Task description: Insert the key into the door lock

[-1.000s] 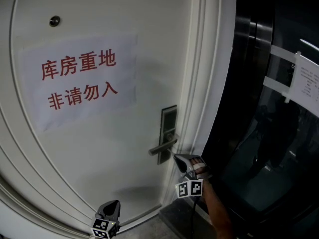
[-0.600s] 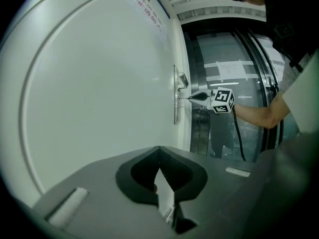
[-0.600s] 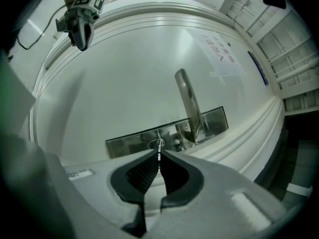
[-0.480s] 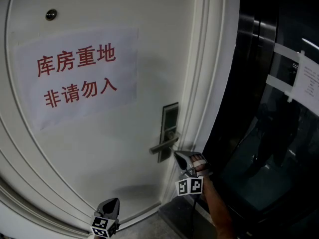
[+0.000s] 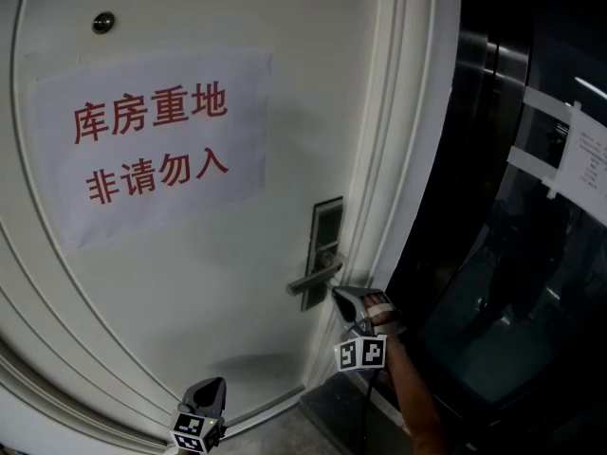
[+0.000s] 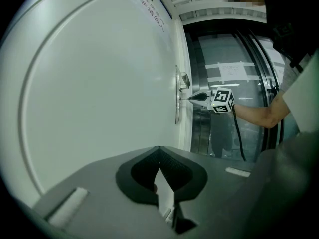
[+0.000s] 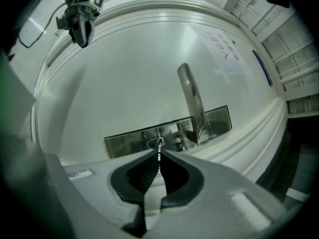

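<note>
Right claw (image 7: 159, 156): gripped the key (image 7: 159, 149), whose tip sat at the keyhole (image 7: 156, 143) in the metal lock plate (image 7: 124, 139), beside the lever handle (image 7: 192, 103) of the white door (image 7: 124, 73). Left claw (image 6: 159, 149): closed, held nothing, hung low and well apart from the lock.

A white door (image 5: 190, 282) is being shown across the left of the head view, a paper notice (image 5: 152, 145) in red characters being carried on it beneath a small peephole (image 5: 103, 23). To its right, dark glass panels (image 5: 493, 282) are being crossed by taped white paper (image 5: 586, 164). A strip of grey floor (image 5: 285, 434) is being glimpsed below.
</note>
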`<action>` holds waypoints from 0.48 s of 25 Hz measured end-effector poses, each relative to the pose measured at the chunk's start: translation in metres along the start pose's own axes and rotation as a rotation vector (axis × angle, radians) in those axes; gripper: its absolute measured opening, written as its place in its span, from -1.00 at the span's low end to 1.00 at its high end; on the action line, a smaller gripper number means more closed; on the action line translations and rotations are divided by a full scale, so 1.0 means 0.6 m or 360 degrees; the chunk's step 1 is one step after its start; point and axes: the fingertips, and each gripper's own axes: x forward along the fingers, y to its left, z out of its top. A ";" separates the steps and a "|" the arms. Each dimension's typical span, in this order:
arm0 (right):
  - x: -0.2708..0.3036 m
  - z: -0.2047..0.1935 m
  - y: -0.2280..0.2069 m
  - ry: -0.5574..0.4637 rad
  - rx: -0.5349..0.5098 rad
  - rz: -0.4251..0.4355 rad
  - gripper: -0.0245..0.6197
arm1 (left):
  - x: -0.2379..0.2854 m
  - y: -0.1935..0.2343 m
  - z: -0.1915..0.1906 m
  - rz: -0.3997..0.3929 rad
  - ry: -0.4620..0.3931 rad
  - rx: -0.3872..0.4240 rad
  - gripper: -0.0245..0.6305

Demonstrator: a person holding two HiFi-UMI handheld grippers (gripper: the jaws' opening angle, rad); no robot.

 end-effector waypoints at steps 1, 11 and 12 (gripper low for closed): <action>0.000 0.000 0.000 0.0004 -0.0012 -0.0001 -0.89 | 0.000 0.002 0.000 0.0001 -0.0001 0.0000 -0.92; 0.003 -0.001 0.001 0.0062 -0.0160 -0.0015 -0.89 | 0.001 0.004 0.000 -0.0008 -0.0006 -0.0013 -0.92; 0.003 -0.002 0.002 0.0068 -0.0172 -0.0016 -0.89 | 0.001 0.004 0.000 -0.0007 -0.0006 -0.0014 -0.92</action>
